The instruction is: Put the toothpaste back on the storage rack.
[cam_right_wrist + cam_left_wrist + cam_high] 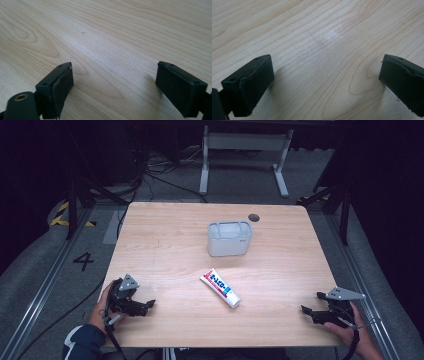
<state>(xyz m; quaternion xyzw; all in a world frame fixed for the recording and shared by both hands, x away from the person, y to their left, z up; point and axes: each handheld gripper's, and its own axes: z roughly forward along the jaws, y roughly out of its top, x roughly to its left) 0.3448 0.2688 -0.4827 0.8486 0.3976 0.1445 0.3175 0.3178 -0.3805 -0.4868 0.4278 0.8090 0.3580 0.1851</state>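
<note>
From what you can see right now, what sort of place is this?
Probably a lab or recording studio, not a home: a bare wooden table stands on grey carpet among dark curtains, floor cables and hazard tape. Only a toothpaste tube and a plastic container lie on it.

- My high view sits above the near side of the table [165,225], facing forward and down; it takes in the whole top, the floor beyond and both hands at the bottom corners.
- My left gripper view rides on the left gripper [145,307], low and very close over the wood, looking out between its two jaws.
- My right gripper view rides on the right gripper [311,303], just as low and close, jaws rising from the bottom.
- All three share the tabletop; the gripper views each cover a small patch of bare wood near the front corners.
</note>
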